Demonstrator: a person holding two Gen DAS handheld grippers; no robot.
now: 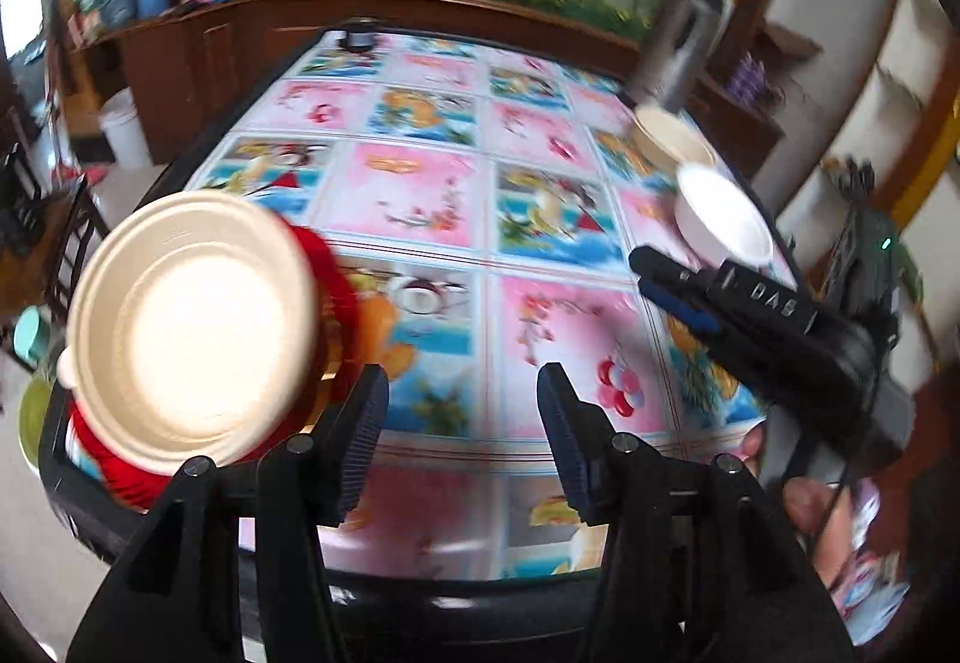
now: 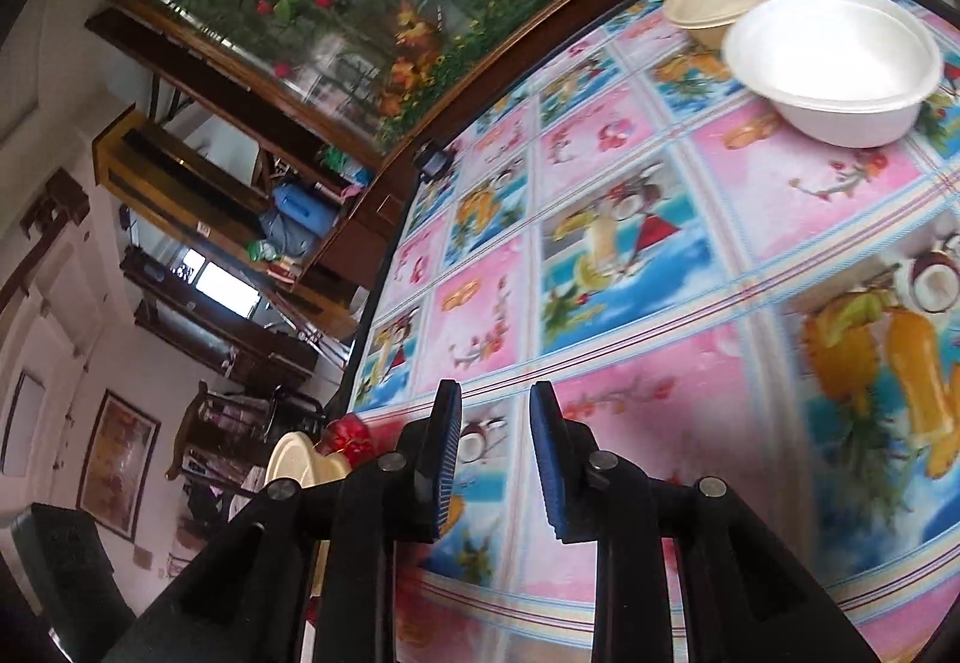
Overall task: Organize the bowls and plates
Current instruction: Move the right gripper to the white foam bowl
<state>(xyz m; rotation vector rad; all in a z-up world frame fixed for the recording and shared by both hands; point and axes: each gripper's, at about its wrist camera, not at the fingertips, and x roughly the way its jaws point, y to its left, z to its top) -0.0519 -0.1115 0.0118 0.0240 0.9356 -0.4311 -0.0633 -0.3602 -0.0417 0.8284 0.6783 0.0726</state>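
At the near left corner of the table [image 1: 420, 195], a cream plate [image 1: 192, 327] sits on top of a stack of red plates [image 1: 327, 273], the stack reaching right to the table's edge. The left gripper [image 1: 462, 441] hangs just right of that stack, above the tablecloth, its jaws spread with nothing between them. The plate lies beside its left finger, not between the pads.

Further right, the right gripper [image 1: 651, 273] points toward the far right edge, jaws slightly parted and empty. Just beyond its tips stands a white bowl [image 1: 723, 222], and behind that a cream bowl [image 1: 672, 135], the two touching or nearly so, with a steel flask [image 1: 684, 39] at the far right corner.

Risks, as I judge them: the plate stack sits so close to the edge that a sideways knock from the left gripper could push it off. The narrow gap of the right gripper may shove the light white bowl into the cream bowl, or toward the right edge, rather than straddling its rim.
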